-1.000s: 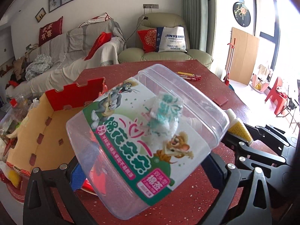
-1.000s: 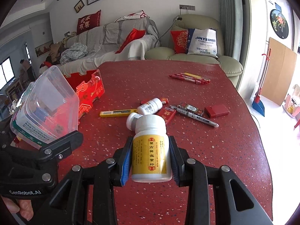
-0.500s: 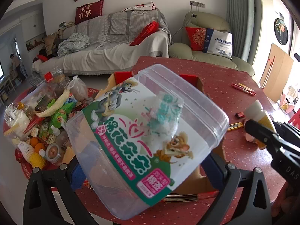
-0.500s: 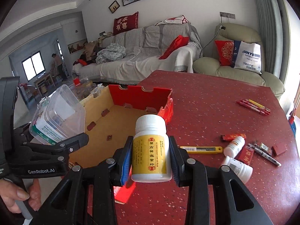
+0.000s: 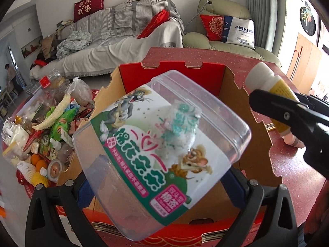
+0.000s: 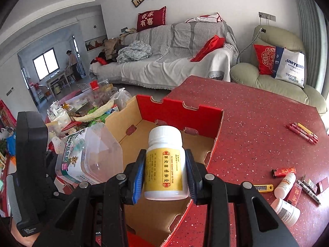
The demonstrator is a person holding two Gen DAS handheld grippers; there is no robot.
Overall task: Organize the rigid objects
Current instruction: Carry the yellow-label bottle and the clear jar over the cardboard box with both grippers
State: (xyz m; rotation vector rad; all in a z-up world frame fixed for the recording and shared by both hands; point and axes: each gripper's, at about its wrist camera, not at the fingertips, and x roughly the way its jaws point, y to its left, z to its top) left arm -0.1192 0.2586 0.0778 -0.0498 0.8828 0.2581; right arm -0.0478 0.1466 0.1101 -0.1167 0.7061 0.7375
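Note:
My left gripper is shut on a clear plastic box with a cartoon cat-and-mouse label, held tilted over the open cardboard box. My right gripper is shut on a white pill bottle with a yellow label, upright above the same cardboard box. In the left wrist view the pill bottle and the right gripper's black finger show at the right. In the right wrist view the clear box hangs at the left over the box's left wall.
The red speckled table carries two white bottles, a lighter, a yellow utility knife, pens and small red items at the right. A low table crowded with food lies left. A sofa stands behind.
Both grippers have swung left with their loads, from over the table to above the cardboard box. The box's inside now fills the middle of both views.

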